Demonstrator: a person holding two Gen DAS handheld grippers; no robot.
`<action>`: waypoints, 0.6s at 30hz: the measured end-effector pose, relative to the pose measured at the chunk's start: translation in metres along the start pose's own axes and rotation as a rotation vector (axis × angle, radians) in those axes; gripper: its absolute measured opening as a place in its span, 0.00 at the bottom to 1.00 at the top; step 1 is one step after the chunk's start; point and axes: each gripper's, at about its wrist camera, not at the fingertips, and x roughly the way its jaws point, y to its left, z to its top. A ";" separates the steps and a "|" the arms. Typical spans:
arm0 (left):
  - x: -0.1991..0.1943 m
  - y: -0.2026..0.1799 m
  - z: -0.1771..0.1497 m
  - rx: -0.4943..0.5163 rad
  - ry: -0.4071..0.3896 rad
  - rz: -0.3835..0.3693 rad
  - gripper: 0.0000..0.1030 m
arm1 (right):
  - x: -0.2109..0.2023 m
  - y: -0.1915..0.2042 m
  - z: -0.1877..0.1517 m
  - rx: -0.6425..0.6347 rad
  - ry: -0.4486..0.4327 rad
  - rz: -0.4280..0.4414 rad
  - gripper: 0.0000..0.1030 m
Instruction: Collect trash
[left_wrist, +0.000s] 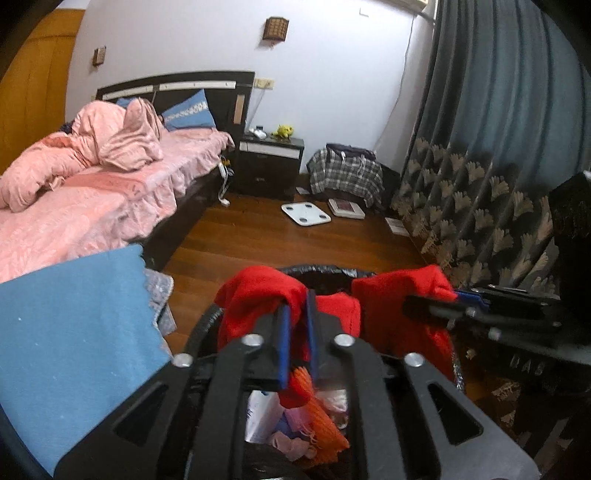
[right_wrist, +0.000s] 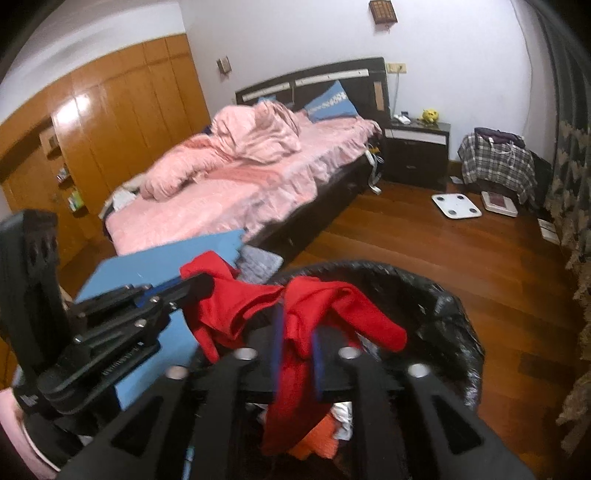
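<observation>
Both grippers hold one red plastic bag (left_wrist: 266, 295) by its two ends above a trash bin lined with a black bag (right_wrist: 436, 295). My left gripper (left_wrist: 297, 295) is shut on the bag's left part; it also shows in the right wrist view (right_wrist: 199, 284). My right gripper (right_wrist: 297, 325) is shut on the red bag (right_wrist: 317, 306); it shows in the left wrist view (left_wrist: 410, 304) at the right. The bin holds orange netting (left_wrist: 321, 417), white packaging (left_wrist: 260, 413) and other trash under the bag.
A blue mat (left_wrist: 70, 332) leans at the left of the bin. A bed with pink bedding (left_wrist: 92, 192) stands beyond it. A dark nightstand (left_wrist: 269, 162), a plaid bag (left_wrist: 345, 173), two floor scales (left_wrist: 304, 214) and patterned curtains (left_wrist: 480, 192) edge the wooden floor (left_wrist: 295, 243).
</observation>
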 end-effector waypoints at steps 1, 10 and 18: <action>0.004 0.001 -0.003 -0.008 0.018 -0.013 0.36 | 0.003 -0.004 -0.003 -0.003 0.019 -0.013 0.39; 0.008 0.010 -0.022 -0.017 0.078 0.004 0.64 | 0.008 -0.029 -0.029 0.081 0.096 -0.057 0.54; -0.029 0.023 -0.028 -0.033 0.034 0.053 0.68 | -0.011 -0.020 -0.021 0.091 0.016 -0.046 0.73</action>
